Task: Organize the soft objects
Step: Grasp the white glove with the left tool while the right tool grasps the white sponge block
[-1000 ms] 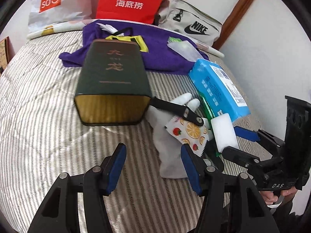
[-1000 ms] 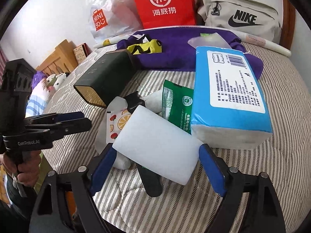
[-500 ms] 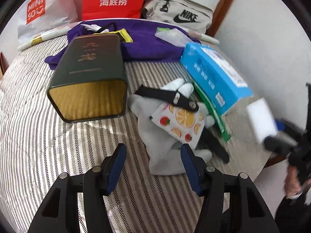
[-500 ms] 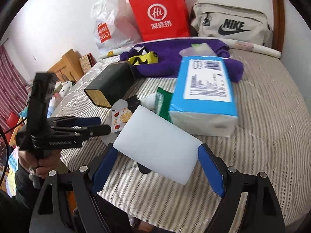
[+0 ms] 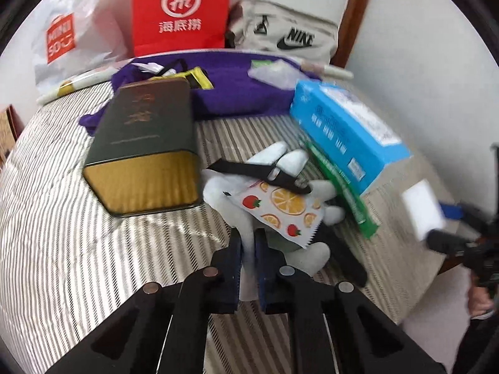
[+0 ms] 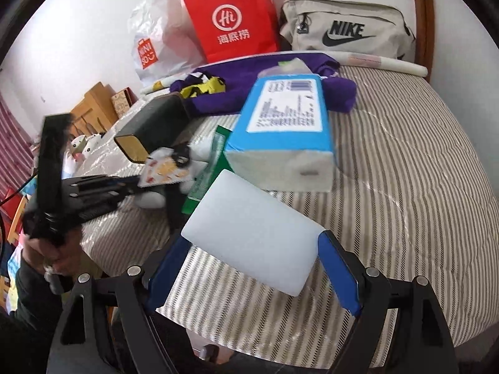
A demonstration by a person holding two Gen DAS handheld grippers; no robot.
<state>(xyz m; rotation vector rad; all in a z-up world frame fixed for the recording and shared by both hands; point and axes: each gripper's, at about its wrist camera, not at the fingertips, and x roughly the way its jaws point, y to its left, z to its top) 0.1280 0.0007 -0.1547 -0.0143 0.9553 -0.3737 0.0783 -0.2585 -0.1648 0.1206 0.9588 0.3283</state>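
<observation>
Sorting has barely begun: our right gripper (image 6: 252,268) clamps the white sponge (image 6: 249,233) between its fingers, our left gripper (image 5: 248,249) has just closed on the grey plush toy (image 5: 224,193), everything ahead remains jumbled.

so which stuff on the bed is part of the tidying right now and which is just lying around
In the job:
- white sponge, in the right gripper
- grey soft toy, pinched by the left gripper

Lying about:
- green tin
- blue tissue pack
- purple cloth
- red bag
</observation>
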